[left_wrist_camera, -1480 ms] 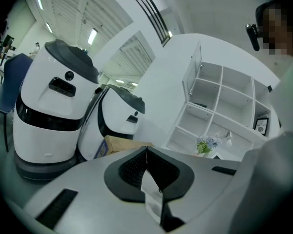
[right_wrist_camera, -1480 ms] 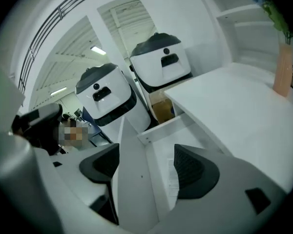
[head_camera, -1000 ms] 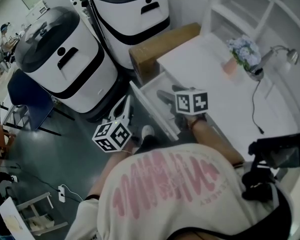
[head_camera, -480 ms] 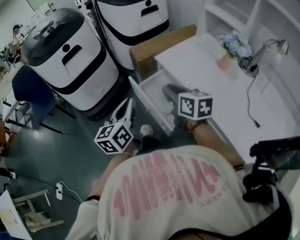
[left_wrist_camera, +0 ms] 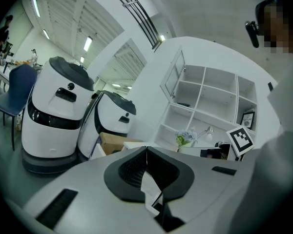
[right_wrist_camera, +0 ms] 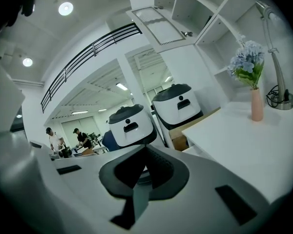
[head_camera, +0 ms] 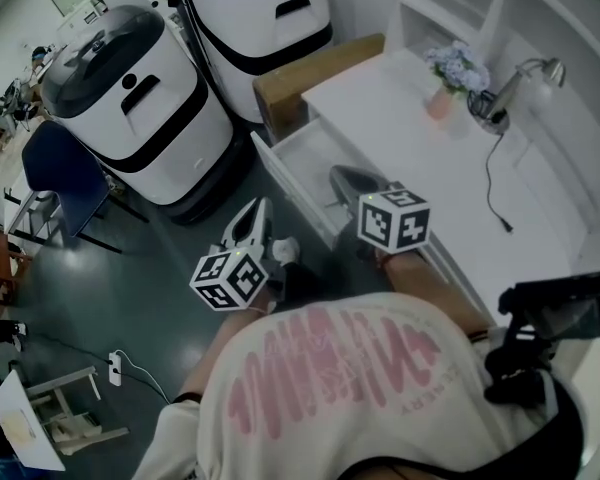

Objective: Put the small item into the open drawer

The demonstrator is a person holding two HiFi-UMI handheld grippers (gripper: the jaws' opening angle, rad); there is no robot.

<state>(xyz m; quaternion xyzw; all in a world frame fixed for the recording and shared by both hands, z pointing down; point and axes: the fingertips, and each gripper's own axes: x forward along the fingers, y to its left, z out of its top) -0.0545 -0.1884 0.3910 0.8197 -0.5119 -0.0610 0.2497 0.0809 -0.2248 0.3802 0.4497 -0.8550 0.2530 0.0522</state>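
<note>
At the front of the white table (head_camera: 430,183), the drawer (head_camera: 305,148) is pulled out and open. The right tongs (head_camera: 338,176) hang just over its near end. They are shut tight, with nothing in them. The left tongs (head_camera: 258,208) are over the dark floor (head_camera: 150,268), to the left of the drawer, and their tips are together too. I cannot tell where the small item is. A vase of flowers (head_camera: 445,93) and a lamp (head_camera: 525,78) stand at the back of the table.
</note>
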